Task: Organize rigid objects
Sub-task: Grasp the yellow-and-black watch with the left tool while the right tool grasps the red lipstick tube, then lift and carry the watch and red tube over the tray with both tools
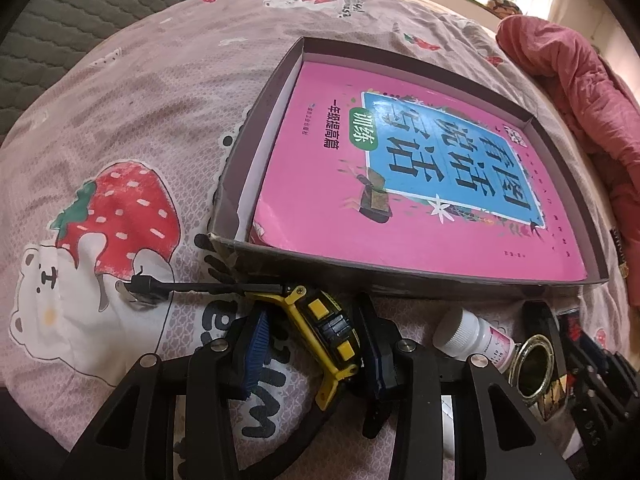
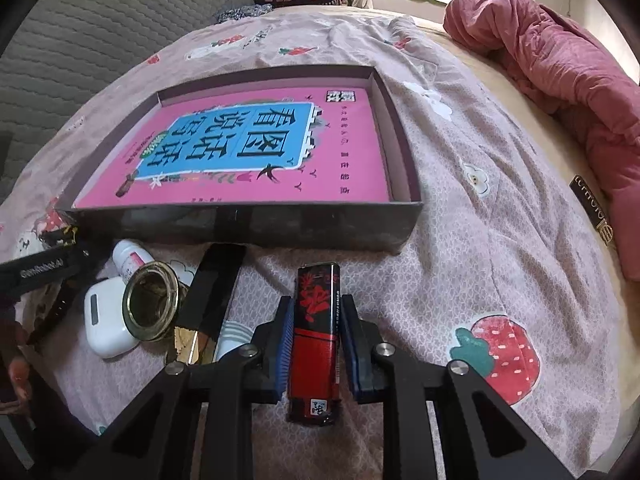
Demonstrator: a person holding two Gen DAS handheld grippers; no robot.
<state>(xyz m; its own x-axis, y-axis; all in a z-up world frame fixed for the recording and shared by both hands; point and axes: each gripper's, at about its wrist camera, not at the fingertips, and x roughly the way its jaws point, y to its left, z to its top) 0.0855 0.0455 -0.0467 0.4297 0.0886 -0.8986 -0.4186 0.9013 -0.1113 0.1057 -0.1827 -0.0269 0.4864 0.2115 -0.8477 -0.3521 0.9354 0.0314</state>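
Right gripper (image 2: 316, 344) clamps the red-and-black lighter (image 2: 316, 344) — left gripper (image 1: 316, 344) clamps the yellow tape measure (image 1: 324, 332).

I counted one shallow box (image 2: 248, 224) holding one pink book (image 2: 256, 148), one tape measure (image 1: 320, 332), one pill bottle (image 2: 130, 258), one glass jar (image 2: 152, 306), one white earbud case (image 2: 106, 320) and one red-and-black lighter (image 2: 316, 336).

left tongs (image 1: 316, 344): clamped, tilted down | right tongs (image 2: 314, 344): clamped, tilted down
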